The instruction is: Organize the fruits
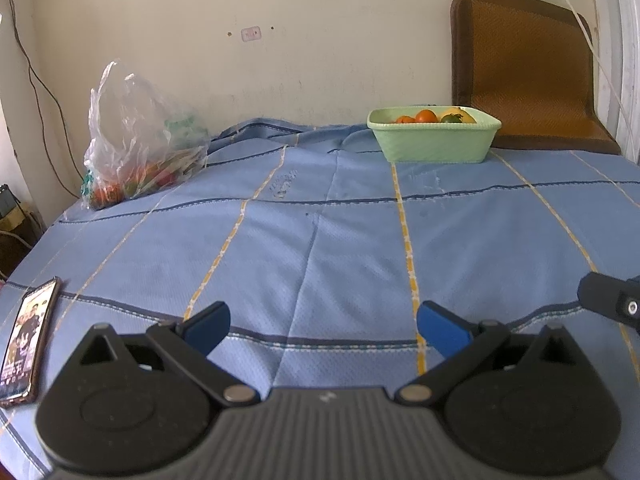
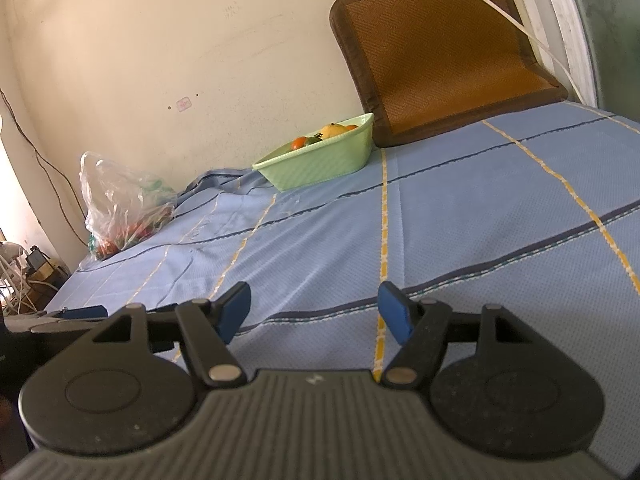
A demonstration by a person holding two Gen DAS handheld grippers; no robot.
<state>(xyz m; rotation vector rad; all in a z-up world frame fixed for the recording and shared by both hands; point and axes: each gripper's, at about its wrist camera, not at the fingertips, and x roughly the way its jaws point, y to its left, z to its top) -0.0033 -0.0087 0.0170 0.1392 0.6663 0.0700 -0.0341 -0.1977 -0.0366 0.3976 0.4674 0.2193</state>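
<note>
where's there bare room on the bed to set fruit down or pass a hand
The widest bare patch is the blue bedspread between the plastic bag at far left, the green basket at the back, and both open grippers, left gripper and right gripper. It is tighter beside the phone and where the brown cushion backs the basket.
</note>
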